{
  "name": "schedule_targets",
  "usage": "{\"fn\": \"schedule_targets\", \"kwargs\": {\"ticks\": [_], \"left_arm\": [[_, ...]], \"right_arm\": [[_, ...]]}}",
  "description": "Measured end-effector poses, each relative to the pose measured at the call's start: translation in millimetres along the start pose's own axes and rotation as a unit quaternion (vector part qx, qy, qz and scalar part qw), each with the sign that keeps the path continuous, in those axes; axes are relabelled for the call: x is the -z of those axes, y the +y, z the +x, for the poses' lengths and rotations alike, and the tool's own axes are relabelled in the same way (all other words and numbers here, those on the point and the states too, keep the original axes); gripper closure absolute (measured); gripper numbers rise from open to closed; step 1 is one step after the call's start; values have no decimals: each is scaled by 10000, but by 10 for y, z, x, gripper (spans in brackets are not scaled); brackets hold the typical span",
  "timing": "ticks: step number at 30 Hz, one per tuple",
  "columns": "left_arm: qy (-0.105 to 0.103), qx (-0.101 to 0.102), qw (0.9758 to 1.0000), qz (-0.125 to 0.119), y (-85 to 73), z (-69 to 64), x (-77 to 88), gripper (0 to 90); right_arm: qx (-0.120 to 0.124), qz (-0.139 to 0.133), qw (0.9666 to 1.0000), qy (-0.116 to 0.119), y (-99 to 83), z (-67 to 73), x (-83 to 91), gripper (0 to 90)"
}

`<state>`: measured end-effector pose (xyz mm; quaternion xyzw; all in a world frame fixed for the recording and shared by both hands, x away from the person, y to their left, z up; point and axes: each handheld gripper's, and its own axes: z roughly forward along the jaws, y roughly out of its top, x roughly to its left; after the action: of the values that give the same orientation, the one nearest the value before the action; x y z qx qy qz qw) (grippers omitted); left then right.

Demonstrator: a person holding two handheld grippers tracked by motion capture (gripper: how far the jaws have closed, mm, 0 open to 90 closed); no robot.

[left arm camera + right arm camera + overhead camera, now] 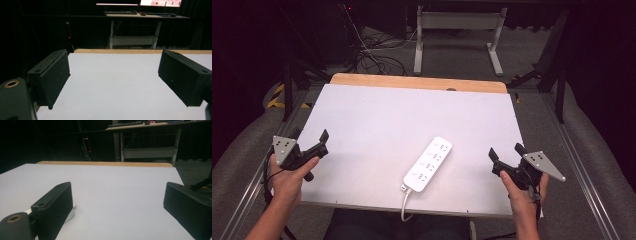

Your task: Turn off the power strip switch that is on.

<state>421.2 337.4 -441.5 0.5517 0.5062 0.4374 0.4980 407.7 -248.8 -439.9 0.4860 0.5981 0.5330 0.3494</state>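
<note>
Power strip (428,164) flat on table (362,115), btwn both grippers, untouched.

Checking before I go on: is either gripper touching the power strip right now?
No. In the high view the power strip lies alone mid-table, with the left gripper and right gripper off to its sides.

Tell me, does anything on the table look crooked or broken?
Nothing looks broken. The white power strip lies slanted across the white table, and its cord hangs over the near edge. Both grippers, left and right, sit open, holding nothing.
</note>
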Motion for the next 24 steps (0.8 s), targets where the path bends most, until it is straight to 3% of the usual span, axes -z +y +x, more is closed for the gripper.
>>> {"fn": "schedule_targets", "kwargs": {"ticks": [24], "left_arm": [[40, -11, 10000, 21, -7, 13, 9, 109]], "right_arm": [[-8, 79, 10000, -21, -10, -16, -30, 105]]}}
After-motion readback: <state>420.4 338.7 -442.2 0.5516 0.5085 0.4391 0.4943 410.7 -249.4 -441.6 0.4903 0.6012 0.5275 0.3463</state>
